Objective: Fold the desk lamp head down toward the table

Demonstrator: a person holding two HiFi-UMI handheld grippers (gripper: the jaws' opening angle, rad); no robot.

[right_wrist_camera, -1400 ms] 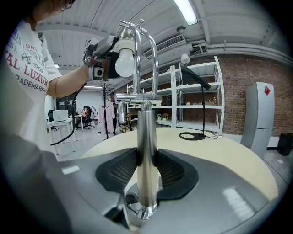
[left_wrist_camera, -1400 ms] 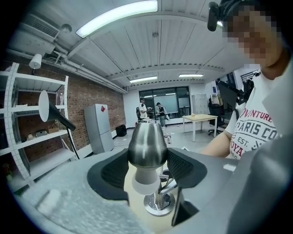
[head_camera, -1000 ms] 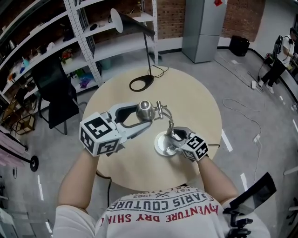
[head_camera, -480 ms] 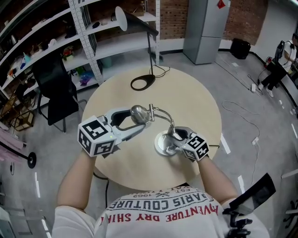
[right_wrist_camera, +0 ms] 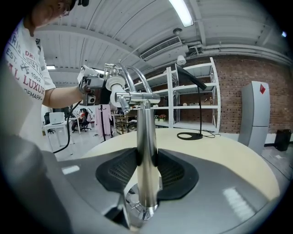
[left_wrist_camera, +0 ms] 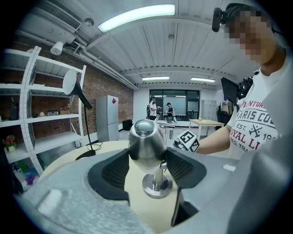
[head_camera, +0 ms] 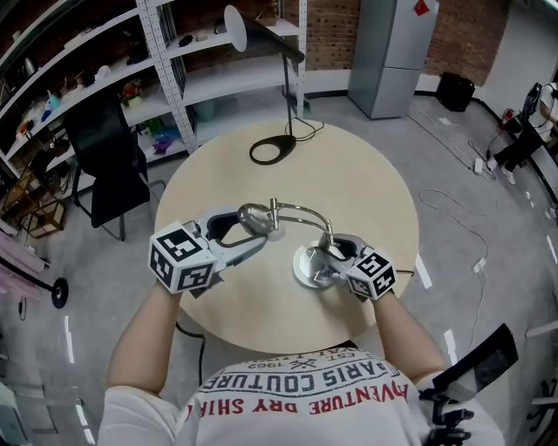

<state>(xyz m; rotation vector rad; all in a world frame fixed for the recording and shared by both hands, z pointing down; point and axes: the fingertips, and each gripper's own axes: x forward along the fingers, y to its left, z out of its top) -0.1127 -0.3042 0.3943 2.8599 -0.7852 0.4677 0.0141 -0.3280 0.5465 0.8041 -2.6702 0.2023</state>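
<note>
A small chrome desk lamp stands on the round beige table (head_camera: 366, 192), its round base (head_camera: 307, 268) near the front edge. My right gripper (head_camera: 332, 255) is shut on the upright post (right_wrist_camera: 146, 151) just above the base, pads pressing both sides. The curved arm (head_camera: 301, 212) runs left to the bulb-shaped lamp head (head_camera: 252, 216), which lies low and roughly level. My left gripper (head_camera: 254, 228) is shut on that lamp head (left_wrist_camera: 146, 139), which fills the gap between its pads. Beyond the head, the left gripper view shows the base (left_wrist_camera: 157, 185).
A tall black lamp stands at the table's far edge, with a ring base (head_camera: 273, 150) and a cone shade (head_camera: 237, 19). White shelving (head_camera: 166, 78) and a black chair (head_camera: 100, 165) are behind left. A grey cabinet (head_camera: 392, 52) is behind right. Cables lie on the floor (head_camera: 462, 226).
My left gripper has come down and slightly left with the lamp head, and the lamp's arm has bent lower. The right gripper has kept still on the post.
</note>
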